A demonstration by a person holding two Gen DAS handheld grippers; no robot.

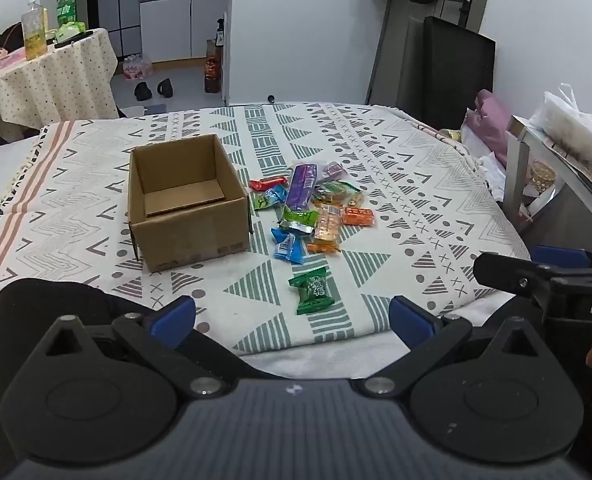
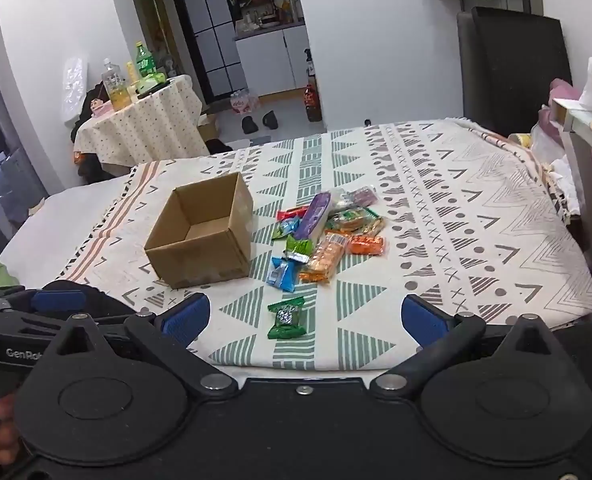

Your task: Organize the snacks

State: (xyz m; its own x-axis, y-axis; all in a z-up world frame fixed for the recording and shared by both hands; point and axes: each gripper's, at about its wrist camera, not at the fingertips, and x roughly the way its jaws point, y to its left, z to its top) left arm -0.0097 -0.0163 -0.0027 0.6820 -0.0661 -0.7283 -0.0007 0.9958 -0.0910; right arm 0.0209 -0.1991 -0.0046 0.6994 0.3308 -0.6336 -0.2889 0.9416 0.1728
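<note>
An open cardboard box (image 1: 188, 204) (image 2: 204, 232) stands empty on the patterned cloth (image 1: 396, 184) (image 2: 456, 208). To its right lies a pile of snack packets (image 1: 316, 208) (image 2: 328, 236), among them a purple bar (image 1: 302, 184) (image 2: 315, 214), orange packs (image 1: 359, 217) (image 2: 367, 245) and a blue packet (image 1: 288, 245) (image 2: 281, 273). A green candy packet (image 1: 312, 289) (image 2: 287, 317) lies alone nearer the front edge. My left gripper (image 1: 292, 316) is open, just short of the green packet. My right gripper (image 2: 306, 318) is open too, with the green packet lying between its fingers' line of sight, untouched.
A round side table (image 1: 44, 76) (image 2: 140, 128) with bottles stands at the back left. A black chair back (image 1: 452, 68) (image 2: 512, 68) is behind the surface. A cluttered shelf (image 1: 556, 152) (image 2: 584, 128) with bags borders the right edge. The right gripper's body (image 1: 556, 280) shows at the left view's right.
</note>
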